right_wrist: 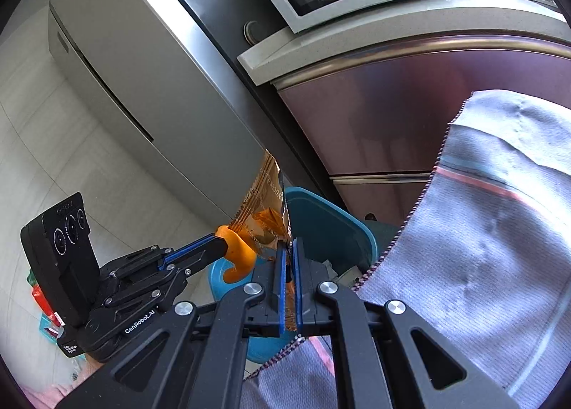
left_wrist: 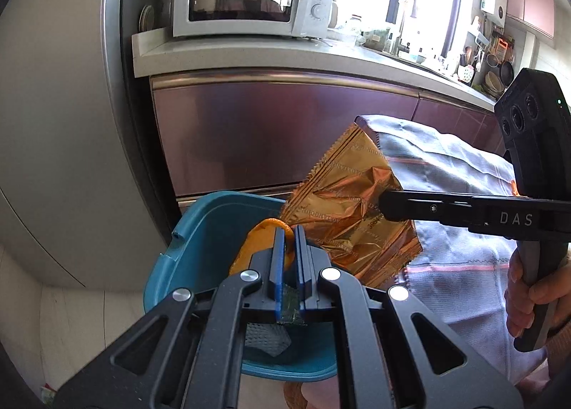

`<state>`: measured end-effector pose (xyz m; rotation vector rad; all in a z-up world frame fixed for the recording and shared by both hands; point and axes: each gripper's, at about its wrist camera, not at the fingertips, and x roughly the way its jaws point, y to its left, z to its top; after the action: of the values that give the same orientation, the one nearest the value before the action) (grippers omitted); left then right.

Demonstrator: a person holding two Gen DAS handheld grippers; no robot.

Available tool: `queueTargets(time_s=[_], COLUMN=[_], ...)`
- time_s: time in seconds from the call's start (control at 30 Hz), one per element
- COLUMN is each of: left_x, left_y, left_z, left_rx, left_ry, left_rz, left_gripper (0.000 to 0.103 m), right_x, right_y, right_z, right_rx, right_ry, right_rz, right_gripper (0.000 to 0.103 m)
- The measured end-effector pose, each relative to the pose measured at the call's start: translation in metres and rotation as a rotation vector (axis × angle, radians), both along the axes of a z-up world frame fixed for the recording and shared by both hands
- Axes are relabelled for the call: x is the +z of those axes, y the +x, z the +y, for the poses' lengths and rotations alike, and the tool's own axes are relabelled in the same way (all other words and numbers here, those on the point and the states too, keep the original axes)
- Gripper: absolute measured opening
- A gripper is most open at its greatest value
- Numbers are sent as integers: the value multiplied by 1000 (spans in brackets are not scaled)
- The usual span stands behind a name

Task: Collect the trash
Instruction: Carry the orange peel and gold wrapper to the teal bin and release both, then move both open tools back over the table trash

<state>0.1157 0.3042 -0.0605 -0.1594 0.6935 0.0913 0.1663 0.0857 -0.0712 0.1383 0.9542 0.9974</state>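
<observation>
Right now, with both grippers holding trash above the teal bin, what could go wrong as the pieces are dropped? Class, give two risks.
1. The crinkled foil wrapper in the right gripper is broad and reaches past the teal bin rim, so it may catch the edge or slide to the floor.
2. The orange peel in the left gripper hangs near the rim; if released there it could fall outside.

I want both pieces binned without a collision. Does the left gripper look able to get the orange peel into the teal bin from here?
Probably yes: the left gripper, shut on the orange peel, hangs over the open teal bin; nothing blocks the drop.
</observation>
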Motion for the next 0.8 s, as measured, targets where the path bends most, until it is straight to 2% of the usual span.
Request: queueTargets(time_s=[0.27,0.4,0.47,0.53,0.8], left_x=[-27,-37,-41,-44,-39], left_y=[16,23,26,30,25], left_z=[10,15,16,15,3], left_rx=[14,23,25,29,27], left_ry=[-22,-51,-61,-61,-64], left_rz=[50,66,70,74,47], left_gripper=[6,7,8,15,18], right_x=[-17,-25,-25,-25,-23], right_y=[10,12,14,13,7], right_z=[24,32,34,34,19], right_rx=[-5,4,-2,-6,-10], right_ry=[-66,-84,-89,-88,-58], right_rz=[23,44,43,39,34], right_gripper=[3,7,14,18,20])
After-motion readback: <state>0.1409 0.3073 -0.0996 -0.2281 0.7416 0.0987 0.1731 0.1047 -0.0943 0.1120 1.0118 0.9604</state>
